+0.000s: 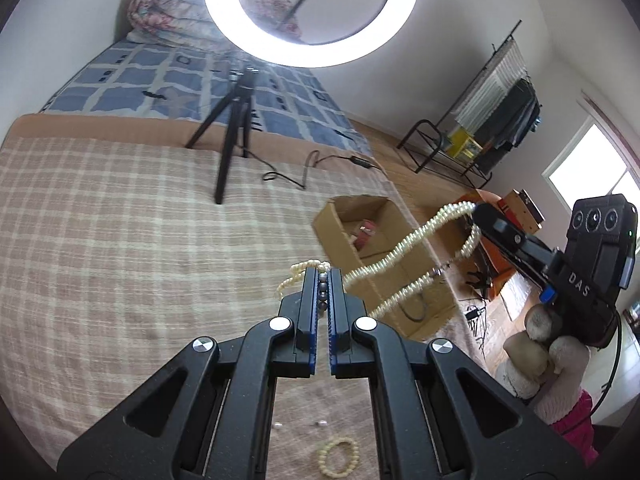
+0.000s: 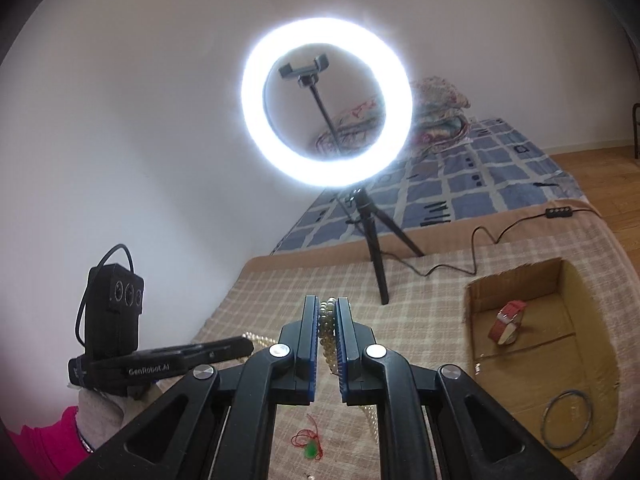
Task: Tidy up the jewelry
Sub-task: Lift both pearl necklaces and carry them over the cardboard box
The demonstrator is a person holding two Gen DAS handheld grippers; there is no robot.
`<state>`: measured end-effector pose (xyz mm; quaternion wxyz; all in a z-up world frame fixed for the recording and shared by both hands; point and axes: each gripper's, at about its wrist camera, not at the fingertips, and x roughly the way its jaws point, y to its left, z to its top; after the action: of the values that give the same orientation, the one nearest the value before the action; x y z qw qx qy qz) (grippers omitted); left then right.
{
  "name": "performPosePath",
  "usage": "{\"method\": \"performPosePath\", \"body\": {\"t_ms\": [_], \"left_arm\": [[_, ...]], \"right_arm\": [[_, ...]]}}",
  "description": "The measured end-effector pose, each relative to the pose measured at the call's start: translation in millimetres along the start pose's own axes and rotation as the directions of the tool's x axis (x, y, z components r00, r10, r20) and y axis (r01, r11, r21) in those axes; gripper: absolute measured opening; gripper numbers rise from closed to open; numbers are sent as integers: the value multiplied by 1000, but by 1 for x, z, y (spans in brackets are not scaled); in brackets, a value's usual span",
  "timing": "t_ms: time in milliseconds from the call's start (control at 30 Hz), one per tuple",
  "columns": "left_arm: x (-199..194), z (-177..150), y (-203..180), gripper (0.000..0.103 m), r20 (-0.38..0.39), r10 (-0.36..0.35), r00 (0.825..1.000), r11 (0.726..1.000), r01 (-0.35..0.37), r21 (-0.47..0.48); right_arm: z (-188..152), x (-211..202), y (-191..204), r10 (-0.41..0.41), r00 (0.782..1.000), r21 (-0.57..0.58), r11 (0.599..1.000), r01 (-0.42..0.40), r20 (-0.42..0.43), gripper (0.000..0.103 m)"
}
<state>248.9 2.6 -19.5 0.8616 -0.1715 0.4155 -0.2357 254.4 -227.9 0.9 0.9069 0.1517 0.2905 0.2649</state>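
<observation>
Nearest in the left wrist view, a small cream beaded bracelet [image 1: 338,458] lies on the beige plaid blanket [image 1: 120,240] below the tool, with two tiny pale earrings [image 1: 298,425] just beyond it. The left gripper [image 1: 323,280] has its blue-padded jaws pressed together on one end of a long twisted multi-strand cream pearl necklace [image 1: 404,248], a few grey beads showing in the slit between the pads. The necklace hangs in the air in a sagging loop across to the right gripper [image 1: 478,210], held by a gloved hand [image 1: 536,356] with a pink sleeve. In the right wrist view, the right gripper [image 2: 329,306] is likewise pinching the necklace's pearls [image 2: 326,332] between its pads, strands trailing below. Under it a red cord with a green bead [image 2: 308,446] lies on the blanket. To the right stands an open brown cardboard box [image 2: 516,276] holding a red-strapped wristwatch [image 2: 508,322] and a thin grey ring bangle [image 2: 566,418]. Farther back stands a black tripod [image 2: 374,240] carrying a lit white ring light [image 2: 326,102], before a blue checked bedsheet [image 2: 480,176].
</observation>
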Motion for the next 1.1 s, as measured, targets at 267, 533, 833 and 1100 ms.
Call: {"method": "performPosePath", "body": {"t_ms": [267,533,833,1100], "left_arm": [[22,-5,-58,1,-33,-58,998,996,60,60],[51,-9,-106,1,-62,-84,995,991,90,101],[100,-17,-137,1,-116,-97,988,987,111,115],[140,-29,-142,1,-174,-87,981,989,106,100]], "right_arm": [[20,-35,-25,-66,995,15,998,65,81,5],[32,-50,-56,-178,978,16,984,178,107,5],[35,-33,-88,-336,939,-24,941,338,69,5],[34,-17,-116,-359,932,13,933,359,41,5]]}}
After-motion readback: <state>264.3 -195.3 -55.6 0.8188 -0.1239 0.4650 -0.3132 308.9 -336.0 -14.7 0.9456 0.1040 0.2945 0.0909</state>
